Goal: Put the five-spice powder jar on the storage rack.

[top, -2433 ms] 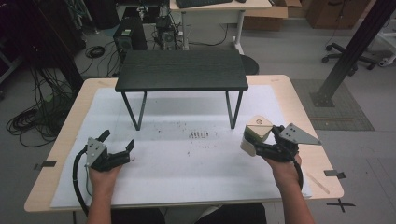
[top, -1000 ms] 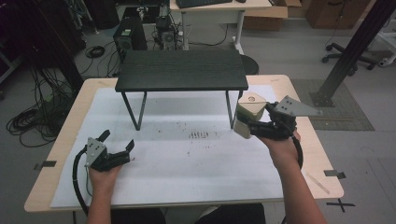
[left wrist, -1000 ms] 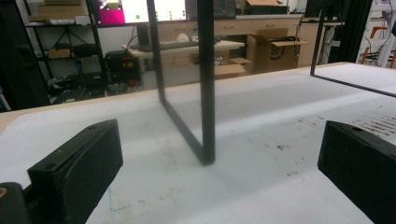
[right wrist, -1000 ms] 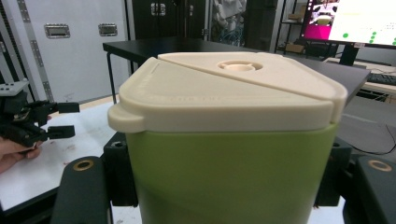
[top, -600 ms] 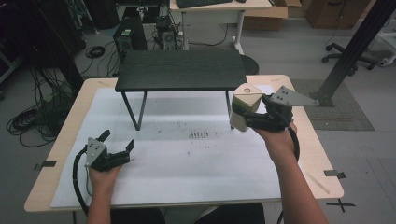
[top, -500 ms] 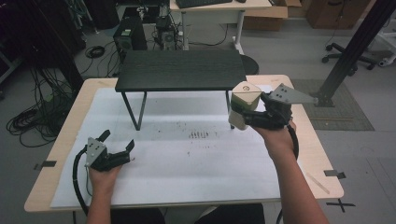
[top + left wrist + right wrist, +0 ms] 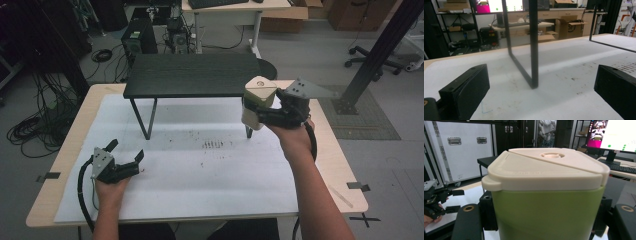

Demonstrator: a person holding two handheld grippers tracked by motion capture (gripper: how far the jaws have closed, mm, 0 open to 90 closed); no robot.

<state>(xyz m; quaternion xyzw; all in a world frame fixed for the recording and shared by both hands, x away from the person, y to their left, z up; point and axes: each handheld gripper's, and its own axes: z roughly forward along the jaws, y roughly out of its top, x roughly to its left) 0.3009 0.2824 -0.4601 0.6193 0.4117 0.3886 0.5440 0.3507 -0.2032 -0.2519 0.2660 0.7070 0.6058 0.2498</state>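
Observation:
A green container with a cream lid (image 7: 257, 101) hangs in the air by the right front corner of the small black table (image 7: 192, 75). My right gripper (image 7: 260, 116) is shut on it, its jaws against the container's sides. In the right gripper view the green container (image 7: 547, 212) stands upright between the jaws, its cream lid (image 7: 546, 167) closed on top. My left gripper (image 7: 126, 156) rests low over the white sheet at the front left, open, with nothing between its fingers. In the left gripper view its jaws stand wide apart, facing a black table leg (image 7: 533, 47).
The black table stands on thin metal legs (image 7: 144, 120) at the back of the white sheet (image 7: 200, 170), which covers a wooden tabletop (image 7: 340, 165). Dark specks (image 7: 215, 145) mark the sheet's middle. Beyond the table are desks, cables and boxes on the floor.
My right gripper has lifted the green container off the right side of the sheet and carried it up and back toward the black table's right corner. The left gripper has stayed put.

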